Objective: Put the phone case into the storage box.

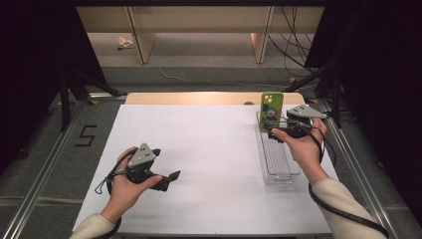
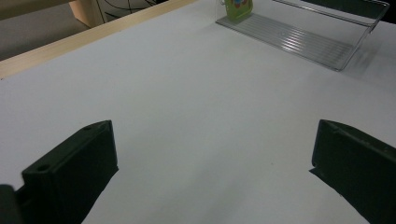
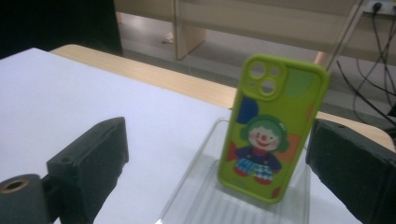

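One green phone case (image 3: 272, 128) stands upright at the far end of the single clear tray (image 1: 278, 164), long axis vertical, camera holes on top, its clown picture facing the person. The tray's own length runs from the person toward the far table edge, along the right side of the white sheet (image 1: 209, 164). Right gripper (image 1: 278, 132) sits just on the near side of the case, jaws spread wide, one on each side of it, nothing clamped. Left gripper (image 1: 166, 180) rests well left of the tray, jaws also apart, with bare sheet all the way between it and the tray.
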Demonstrator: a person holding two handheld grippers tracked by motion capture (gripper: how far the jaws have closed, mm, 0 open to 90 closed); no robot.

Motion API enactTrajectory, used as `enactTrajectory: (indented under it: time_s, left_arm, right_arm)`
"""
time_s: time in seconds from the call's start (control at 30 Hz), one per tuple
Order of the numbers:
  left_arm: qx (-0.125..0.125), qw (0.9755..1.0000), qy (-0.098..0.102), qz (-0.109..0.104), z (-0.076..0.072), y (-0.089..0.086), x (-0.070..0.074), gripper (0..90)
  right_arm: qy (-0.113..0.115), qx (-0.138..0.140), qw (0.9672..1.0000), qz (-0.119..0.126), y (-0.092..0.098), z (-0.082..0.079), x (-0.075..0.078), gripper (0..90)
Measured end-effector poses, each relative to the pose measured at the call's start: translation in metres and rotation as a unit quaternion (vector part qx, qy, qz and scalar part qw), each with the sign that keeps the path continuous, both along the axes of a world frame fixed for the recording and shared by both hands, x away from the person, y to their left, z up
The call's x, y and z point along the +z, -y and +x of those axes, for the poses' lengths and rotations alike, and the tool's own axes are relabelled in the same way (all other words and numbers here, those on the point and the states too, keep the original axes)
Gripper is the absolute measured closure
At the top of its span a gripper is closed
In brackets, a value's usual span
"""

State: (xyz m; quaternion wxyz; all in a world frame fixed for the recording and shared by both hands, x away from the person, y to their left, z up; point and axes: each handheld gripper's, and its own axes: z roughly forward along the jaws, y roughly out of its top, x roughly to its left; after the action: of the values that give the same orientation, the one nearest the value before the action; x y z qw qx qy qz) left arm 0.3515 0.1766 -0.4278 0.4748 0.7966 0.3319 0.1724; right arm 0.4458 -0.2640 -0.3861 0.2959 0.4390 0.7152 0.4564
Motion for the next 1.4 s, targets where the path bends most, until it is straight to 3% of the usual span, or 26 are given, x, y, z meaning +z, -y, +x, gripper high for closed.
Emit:
enactTrajectory:
  time_s: [0.47,0.7,1.4]
  left_arm:
    - [0.000,1.0000,0.000,-0.001,0.000,0.001,0.000,0.0]
    - [0.000,1.0000,0.001,-0.002,0.000,0.000,0.000,0.0]
    - [0.002,1.0000,0.003,-0.003,0.000,-0.001,0.001,0.0]
  right_arm:
    - [-0.006,0.050,0.9986,0.014,0.005,-0.040,-0.009,8.1]
    - [0.006,0.071,0.9972,0.024,0.006,-0.057,-0.009,9.1]
    - [0.000,0.105,0.9939,0.032,0.015,-0.081,-0.016,10.8]
